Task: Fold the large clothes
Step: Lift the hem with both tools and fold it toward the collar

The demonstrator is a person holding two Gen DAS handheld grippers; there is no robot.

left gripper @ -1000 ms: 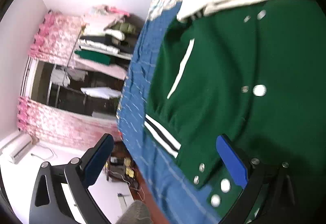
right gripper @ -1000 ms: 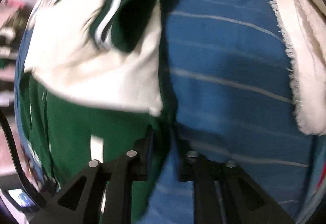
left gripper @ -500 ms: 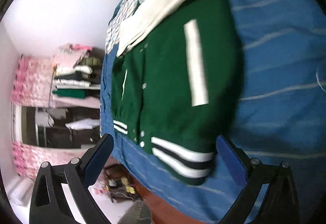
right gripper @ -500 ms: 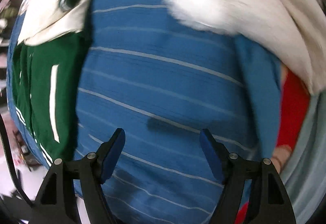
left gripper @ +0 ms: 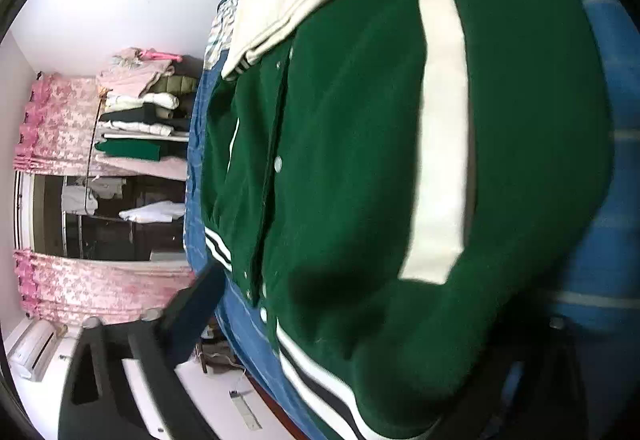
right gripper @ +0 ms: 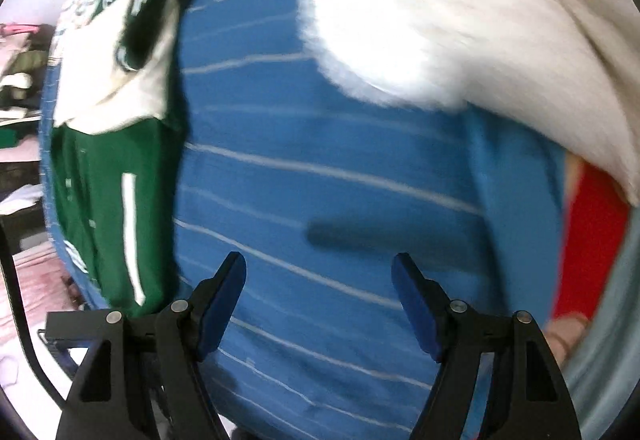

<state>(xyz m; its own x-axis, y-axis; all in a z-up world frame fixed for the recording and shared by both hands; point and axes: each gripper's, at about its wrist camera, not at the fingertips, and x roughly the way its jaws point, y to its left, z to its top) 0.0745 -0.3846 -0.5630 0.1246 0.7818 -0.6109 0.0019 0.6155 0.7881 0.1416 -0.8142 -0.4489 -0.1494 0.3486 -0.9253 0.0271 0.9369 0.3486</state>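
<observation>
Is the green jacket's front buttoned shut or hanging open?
Partly open at least: the green jacket shows its placket lifted near the hem, with unfastened snaps along that edge. Higher up, cannot tell.

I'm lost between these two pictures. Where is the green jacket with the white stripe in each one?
Left wrist view: the green jacket fills the middle and right, very close, its white stripe upright.
Right wrist view: the same jacket lies small along the left edge.
Shared landmark: the blue striped bedcover beneath it, also seen at the left view's right edge.
</observation>
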